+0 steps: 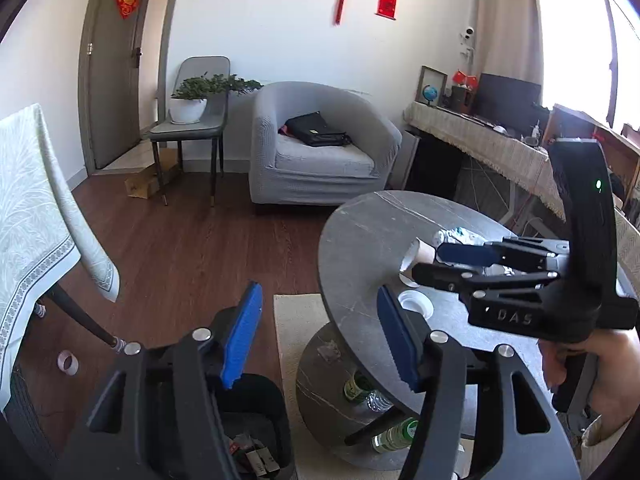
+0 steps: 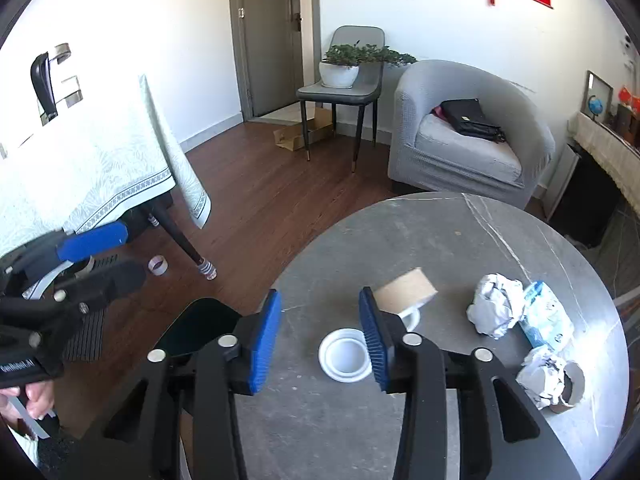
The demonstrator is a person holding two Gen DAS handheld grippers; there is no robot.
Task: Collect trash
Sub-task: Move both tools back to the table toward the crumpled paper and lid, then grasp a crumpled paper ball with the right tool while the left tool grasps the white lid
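Trash sits scattered on the round grey desk [image 2: 460, 240]: a paper cup [image 2: 408, 294] tipped on its side, a white lid [image 2: 344, 356], a crumpled paper ball [image 2: 496, 310], a blue-and-white wrapper [image 2: 548, 320], and a second wad [image 2: 540, 376] against a cardboard ring near the desk's right edge. Nothing is held at present. The right gripper [image 2: 320, 336] has its blue pads spread with only air between them, and it hangs above the desk with the lid just ahead of its fingers and the cup just beyond the right-hand pad. The left gripper [image 1: 320, 336] is likewise spread and empty, off the desk's edge and over a dark bin [image 1: 256, 432] on the floor (scraps already lie in its bottom).

So the right gripper is plainly the nearer one. The cup's long axis runs roughly across that gripper's line, mouth down toward the lid, which I judge suits a pinch across its sides after a small shift to the right. The lid lies flat and looks harder to grasp. The bin stands to the left of the desk.
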